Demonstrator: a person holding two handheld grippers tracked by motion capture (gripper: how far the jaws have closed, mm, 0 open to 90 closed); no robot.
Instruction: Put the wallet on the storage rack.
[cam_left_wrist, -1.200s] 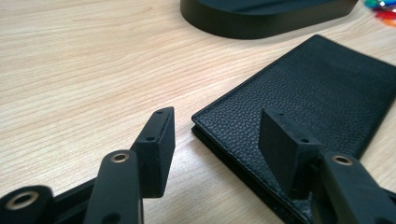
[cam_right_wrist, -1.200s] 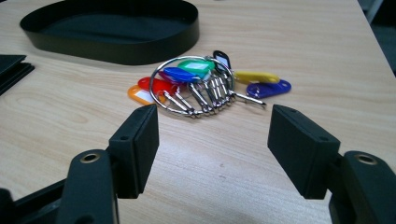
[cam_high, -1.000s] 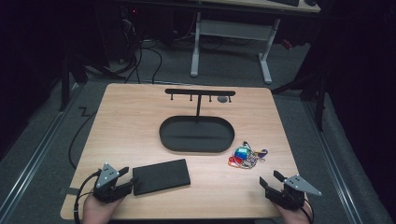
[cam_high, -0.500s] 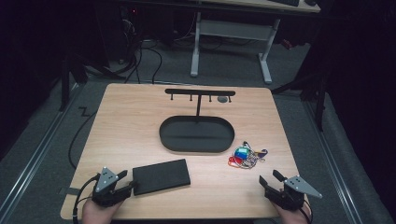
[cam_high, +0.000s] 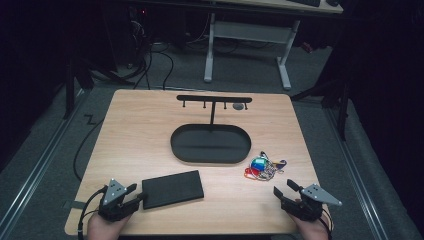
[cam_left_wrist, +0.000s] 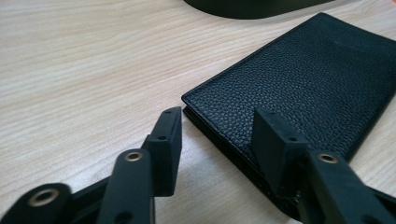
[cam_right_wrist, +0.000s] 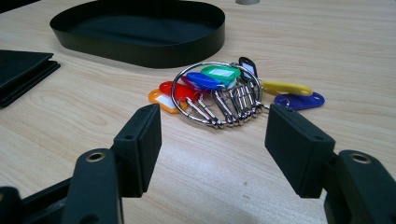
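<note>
Left fingers (cam_left_wrist: 168, 135) parted and just now narrowing, set at the near corner of a black leather wallet (cam_left_wrist: 308, 88): one finger over the wallet's top face, the other on the bare wood beside its edge, pads not yet pressing on it. Left gripper (cam_high: 131, 196) low at the near left corner of the table (cam_high: 135, 135), tips touching or nearly touching the wallet's short left edge (cam_high: 172, 189). Wallet flat and closed, lying at a slight slant near the front edge, just in front of the black oval tray (cam_high: 210, 144). Right fingers (cam_right_wrist: 142, 140) spread wide with nothing between them, aimed at a ring of keys with coloured tags (cam_right_wrist: 224, 93) a little beyond the tips. Right gripper (cam_high: 285, 189) at the near right of the table, just short of the key ring (cam_high: 262, 167), which lies beside the tray's right end. Black T-shaped hook stand (cam_high: 214, 100) upright behind the tray. Small grey disc (cam_high: 238, 106) on the wood near the stand's right end.
</note>
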